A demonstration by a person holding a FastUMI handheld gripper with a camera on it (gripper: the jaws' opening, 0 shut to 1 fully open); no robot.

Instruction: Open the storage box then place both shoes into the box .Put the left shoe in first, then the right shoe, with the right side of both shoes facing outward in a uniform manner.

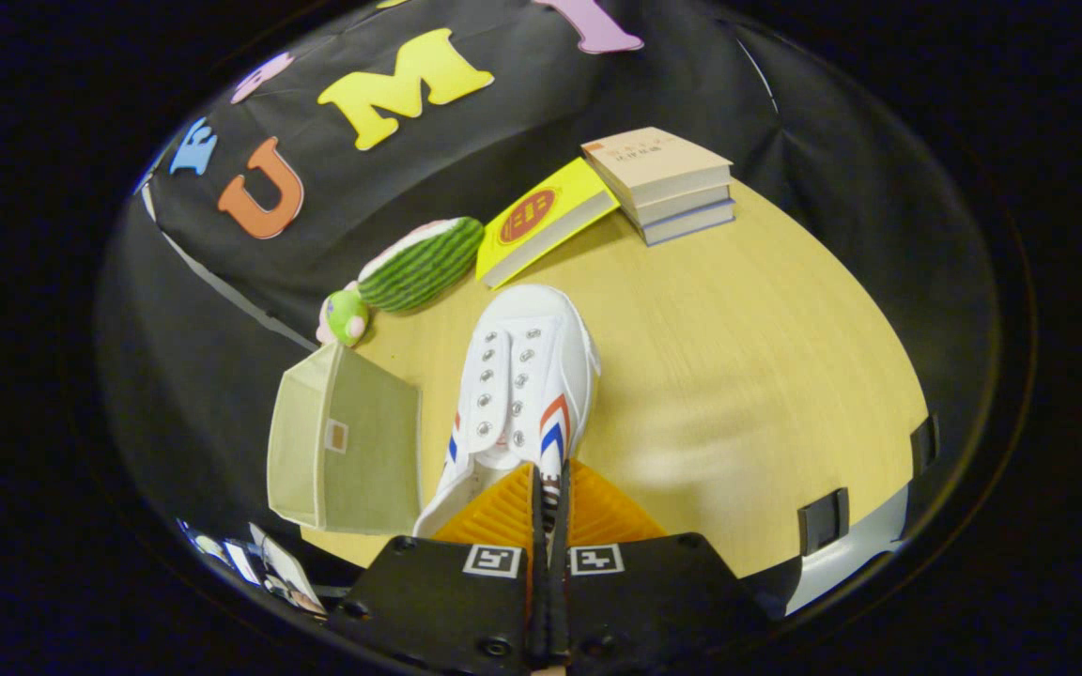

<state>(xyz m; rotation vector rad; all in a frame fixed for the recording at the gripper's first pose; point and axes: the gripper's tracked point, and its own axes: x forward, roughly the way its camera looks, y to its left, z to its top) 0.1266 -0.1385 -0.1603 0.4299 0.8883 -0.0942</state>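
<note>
A white canvas shoe [522, 385] with red and blue side stripes hangs from my gripper [548, 498], its toe pointing away from me over the wooden table [748, 376]. My orange fingers [499, 512] are pressed together on the rear edge of the shoe's side wall, so the gripper is shut on it. Just left of the shoe stands the beige fabric storage box [348, 451], its lid upright and its inside hidden from me. The shoe sits beside the box, not in it.
Beyond the shoe lie a watermelon-patterned plush toy [419, 265] with a green and pink end, a yellow book [541, 221], and a stack of beige books [668, 178] at the back. Black clips [823, 519] sit on the table's near right edge.
</note>
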